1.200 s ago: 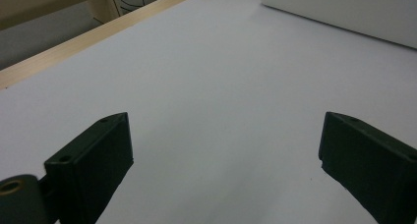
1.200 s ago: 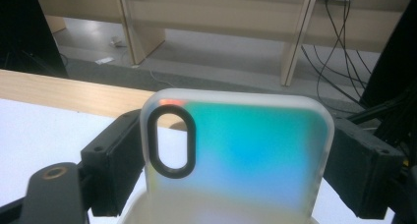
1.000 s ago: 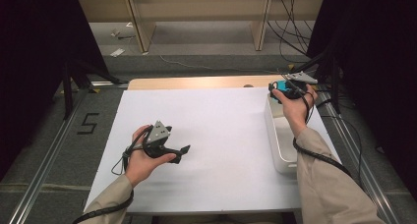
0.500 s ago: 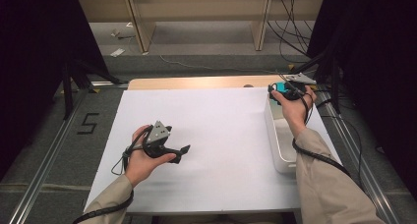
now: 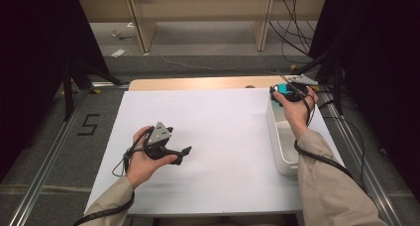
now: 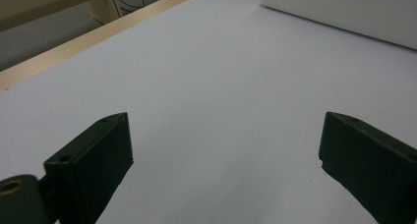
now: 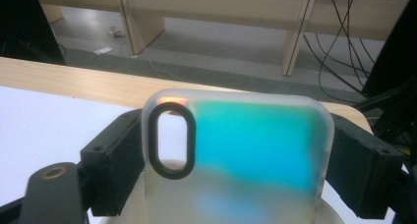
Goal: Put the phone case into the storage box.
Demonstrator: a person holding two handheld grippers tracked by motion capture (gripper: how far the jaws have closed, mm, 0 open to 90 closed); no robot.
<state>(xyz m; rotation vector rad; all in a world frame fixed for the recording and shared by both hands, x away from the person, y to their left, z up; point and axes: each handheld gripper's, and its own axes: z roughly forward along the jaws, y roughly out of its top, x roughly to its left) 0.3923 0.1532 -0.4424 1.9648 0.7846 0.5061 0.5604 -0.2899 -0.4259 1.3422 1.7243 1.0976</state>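
Note:
A translucent phone case (image 7: 255,145) with a teal back and a dark oval camera cutout stands upright between the jaws of my right gripper (image 7: 236,160); both pads press on its side edges. In the high view, the right gripper (image 5: 280,93) holds the phone case (image 5: 284,88) over the far end of a white bin (image 5: 282,151) at the table's right. My left gripper (image 5: 182,154) rests low on the white table sheet (image 5: 223,127), left of centre. In the left gripper view, the left gripper (image 6: 226,160) is wide open with bare white sheet between its jaws.
The white bin (image 6: 344,13) runs along the right edge of the sheet. A wooden table edge (image 5: 198,83) borders the far side. Beyond it are grey floor, wooden shelf legs and loose cables (image 5: 292,23). Metal rails flank the table.

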